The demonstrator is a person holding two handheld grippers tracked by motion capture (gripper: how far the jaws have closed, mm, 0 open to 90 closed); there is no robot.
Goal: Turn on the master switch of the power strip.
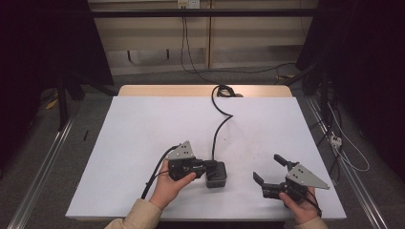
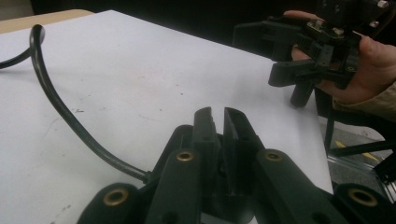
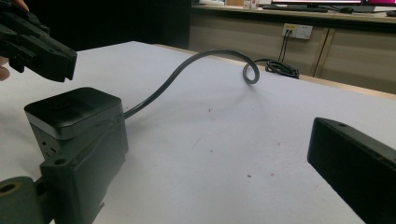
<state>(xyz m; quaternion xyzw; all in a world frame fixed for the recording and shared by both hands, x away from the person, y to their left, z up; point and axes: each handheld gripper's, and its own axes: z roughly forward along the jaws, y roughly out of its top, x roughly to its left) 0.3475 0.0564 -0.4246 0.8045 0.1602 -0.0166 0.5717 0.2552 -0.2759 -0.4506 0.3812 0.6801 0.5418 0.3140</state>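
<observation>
A black cube-shaped box stands on the white table top, and its black cable curls away to the far edge. My left gripper points right, its tips just over the box's near-left side. In the left gripper view the jaws stand almost together with a thin slit and nothing between them, and they hide the box. My right gripper rests at the front right, open wide and empty. In the right gripper view the box sits just beyond my right gripper's left jaw.
The cable's end lies coiled at the far wooden edge of the table. A wall socket sits behind. Metal rails flank the table, with loose cords and a power strip on the floor at the right.
</observation>
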